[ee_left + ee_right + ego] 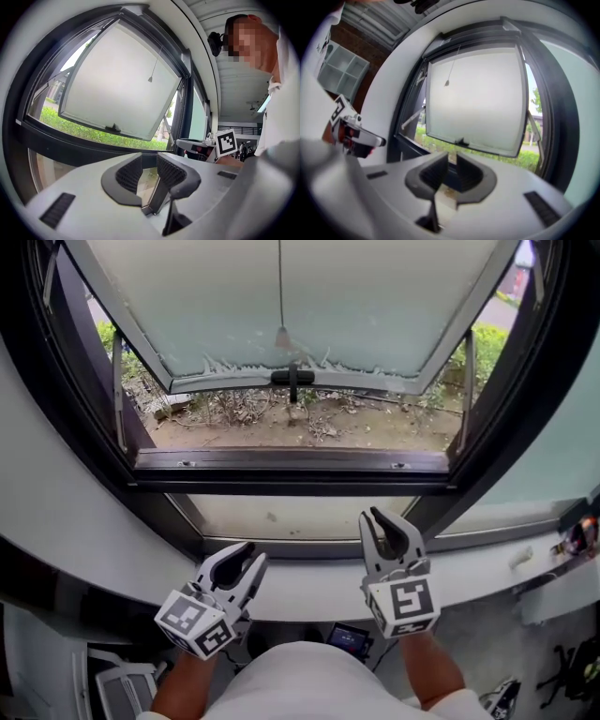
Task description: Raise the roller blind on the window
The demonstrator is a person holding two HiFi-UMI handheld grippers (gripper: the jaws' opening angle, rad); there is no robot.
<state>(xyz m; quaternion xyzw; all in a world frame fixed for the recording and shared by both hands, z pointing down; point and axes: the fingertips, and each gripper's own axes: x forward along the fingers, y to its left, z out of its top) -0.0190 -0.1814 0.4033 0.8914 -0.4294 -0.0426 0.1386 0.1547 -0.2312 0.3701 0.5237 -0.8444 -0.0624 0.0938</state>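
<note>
A thin pull cord ending in a small cone point(281, 336) hangs in front of the frosted window sash point(281, 287), which is tilted open outward with a black handle point(292, 379) on its lower edge. The cone also shows in the left gripper view point(150, 78) and in the right gripper view point(446, 83). No blind fabric is in view. My left gripper point(253, 555) point(149, 168) is held low over the white sill, open and holding nothing. My right gripper point(371, 516) point(452, 171) stands beside it, its jaws a narrow gap apart with nothing between them. Both are well below the cord.
A white curved sill point(309, 589) runs under the dark window frame point(291, 463). Bare ground and shrubs lie outside. Small objects sit on the ledge at the right point(574, 538). A white chair point(112, 692) is at the lower left.
</note>
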